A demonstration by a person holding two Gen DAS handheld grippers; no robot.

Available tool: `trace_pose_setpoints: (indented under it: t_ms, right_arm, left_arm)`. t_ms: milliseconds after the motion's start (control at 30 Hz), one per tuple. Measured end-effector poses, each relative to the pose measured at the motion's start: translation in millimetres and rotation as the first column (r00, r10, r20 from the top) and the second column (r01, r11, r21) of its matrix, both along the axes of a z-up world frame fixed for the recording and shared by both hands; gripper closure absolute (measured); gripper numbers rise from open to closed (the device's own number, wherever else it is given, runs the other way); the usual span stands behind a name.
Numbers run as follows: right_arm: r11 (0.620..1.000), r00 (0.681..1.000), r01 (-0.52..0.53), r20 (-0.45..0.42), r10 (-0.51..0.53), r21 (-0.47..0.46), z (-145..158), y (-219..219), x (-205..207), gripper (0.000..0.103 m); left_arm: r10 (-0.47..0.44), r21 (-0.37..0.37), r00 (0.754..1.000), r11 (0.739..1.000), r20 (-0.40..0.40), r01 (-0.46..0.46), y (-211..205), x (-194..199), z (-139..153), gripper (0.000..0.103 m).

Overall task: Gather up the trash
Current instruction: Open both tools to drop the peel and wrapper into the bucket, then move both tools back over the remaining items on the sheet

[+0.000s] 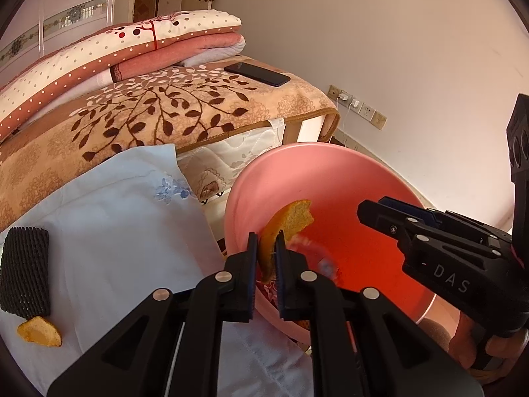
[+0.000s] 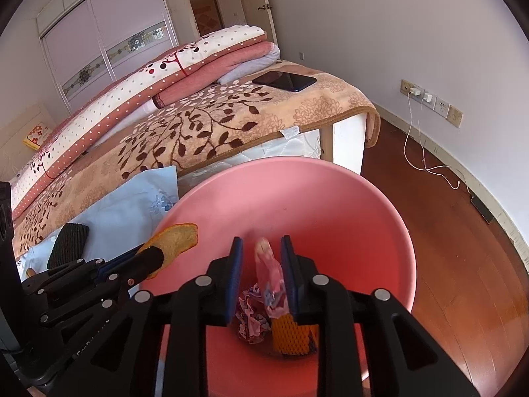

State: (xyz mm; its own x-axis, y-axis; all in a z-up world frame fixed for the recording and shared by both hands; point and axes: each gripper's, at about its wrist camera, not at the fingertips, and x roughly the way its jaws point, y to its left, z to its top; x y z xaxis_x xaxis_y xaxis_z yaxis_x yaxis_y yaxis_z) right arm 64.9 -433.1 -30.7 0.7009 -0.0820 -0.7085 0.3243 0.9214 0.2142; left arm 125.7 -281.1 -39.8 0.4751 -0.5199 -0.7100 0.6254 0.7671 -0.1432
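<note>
A pink trash bin (image 1: 297,165) (image 2: 347,205) stands beside the bed. My left gripper (image 1: 266,251) is shut on an orange peel (image 1: 287,223) (image 2: 173,240) and holds it over the bin's rim. My right gripper (image 2: 261,258) is open above the bin, and a pink wrapper (image 2: 269,274) blurs between its fingers, touching neither. My right gripper also shows in the left wrist view (image 1: 380,210). Crumpled paper (image 2: 251,317) and orange foam netting (image 2: 291,334) lie in the bin. Another peel (image 1: 39,332) and black foam netting (image 1: 24,271) (image 2: 67,244) lie on a pale blue cloth (image 1: 125,218).
The bed carries a leaf-patterned blanket (image 1: 158,109) (image 2: 231,122), folded quilts (image 1: 132,46) and a black phone (image 1: 258,73) (image 2: 284,81). Wall sockets with chargers (image 2: 426,97) and a trailing cable (image 2: 429,165) are on the right over the wooden floor (image 2: 463,264).
</note>
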Motion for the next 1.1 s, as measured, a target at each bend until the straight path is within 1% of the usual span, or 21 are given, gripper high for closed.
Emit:
trace_pose_setpoints:
  t_ms: [33, 67, 133, 200, 367, 433, 533, 767, 1100]
  right_arm:
    - [1.000, 1.000, 0.000, 0.002, 0.000, 0.000, 1, 0, -1, 0.069]
    - [1.000, 1.000, 0.002, 0.004, -0.002, -0.002, 2, 1, -2, 0.063]
    - [1.000, 1.000, 0.006, 0.010, -0.006, -0.003, 5, 1, -4, 0.059]
    - [1.000, 1.000, 0.010, 0.015, -0.010, -0.002, 9, 0, -7, 0.055]
    - [1.000, 0.999, 0.024, 0.038, -0.024, -0.001, 22, 1, -18, 0.052]
    - [1.000, 0.998, 0.028, 0.050, -0.027, -0.006, 28, 3, -24, 0.051]
    - [0.999, 0.998, 0.029, 0.065, -0.028, -0.018, 37, 8, -32, 0.051]
    - [0.999, 0.995, 0.022, 0.094, -0.018, -0.044, 55, 23, -45, 0.051]
    - [1.000, 0.992, 0.003, 0.128, 0.001, -0.030, 64, 39, -58, 0.051]
  left_arm:
    - [0.001, 0.000, 1.000, 1.000, -0.002, -0.001, 1, 0, 0, 0.083]
    - [0.000, -0.003, 1.000, 1.000, -0.005, 0.000, 1, 0, 0, 0.077]
    - [0.000, -0.008, 1.000, 1.000, -0.008, 0.000, 2, -1, 2, 0.074]
    - [0.000, -0.013, 1.000, 1.000, -0.007, 0.000, 4, -1, 4, 0.073]
    - [0.003, -0.031, 1.000, 1.000, 0.001, -0.003, 8, -3, 12, 0.073]
    - [0.005, -0.034, 1.000, 0.999, 0.007, -0.004, 12, -6, 16, 0.073]
    - [0.008, -0.020, 1.000, 1.000, 0.016, -0.008, 16, -11, 19, 0.073]
    - [0.039, -0.007, 0.999, 0.999, 0.005, -0.039, 38, -21, 21, 0.073]
    - [0.125, -0.038, 0.992, 0.992, 0.018, -0.124, 82, -30, 38, 0.073]
